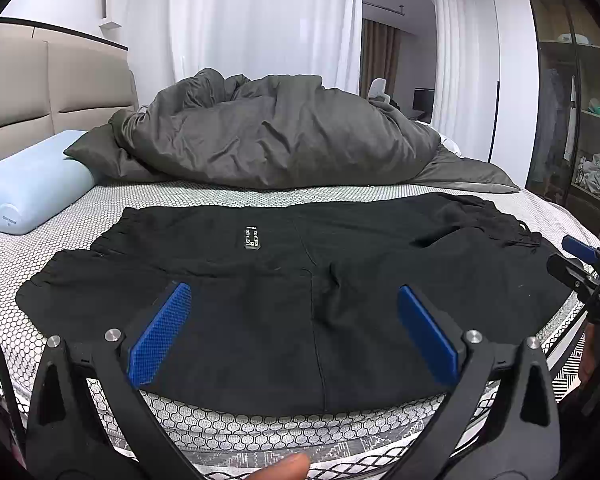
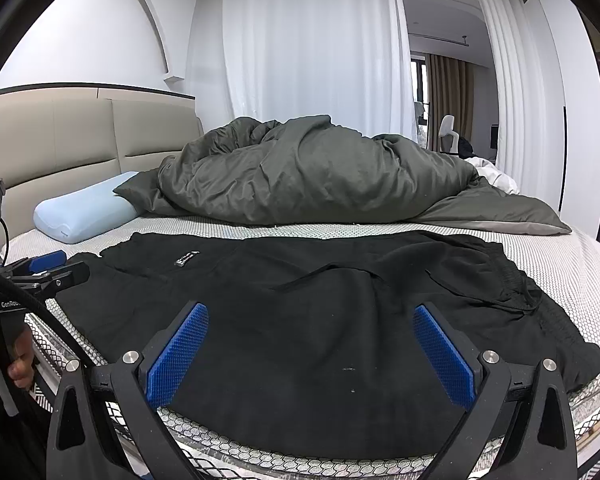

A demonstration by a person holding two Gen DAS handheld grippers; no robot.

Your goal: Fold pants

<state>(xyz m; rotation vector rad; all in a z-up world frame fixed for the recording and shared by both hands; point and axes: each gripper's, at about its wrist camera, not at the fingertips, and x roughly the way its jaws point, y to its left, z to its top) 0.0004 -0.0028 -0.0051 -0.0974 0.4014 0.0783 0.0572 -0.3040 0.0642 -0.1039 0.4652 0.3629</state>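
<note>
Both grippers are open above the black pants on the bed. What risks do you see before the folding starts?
1. The pants reach the mattress edge, so a pull toward the person may drag them off.
2. The waistband is bunched; a fold may lock in wrinkles.
3. The left gripper and right gripper may also pinch the mattress cover beneath the black fabric.

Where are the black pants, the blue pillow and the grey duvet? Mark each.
black pants (image 1: 260, 320): left wrist view, middle of fabric.
blue pillow (image 1: 28, 188): left wrist view, top surface.
grey duvet (image 2: 312, 168): right wrist view, heap's middle.
</note>
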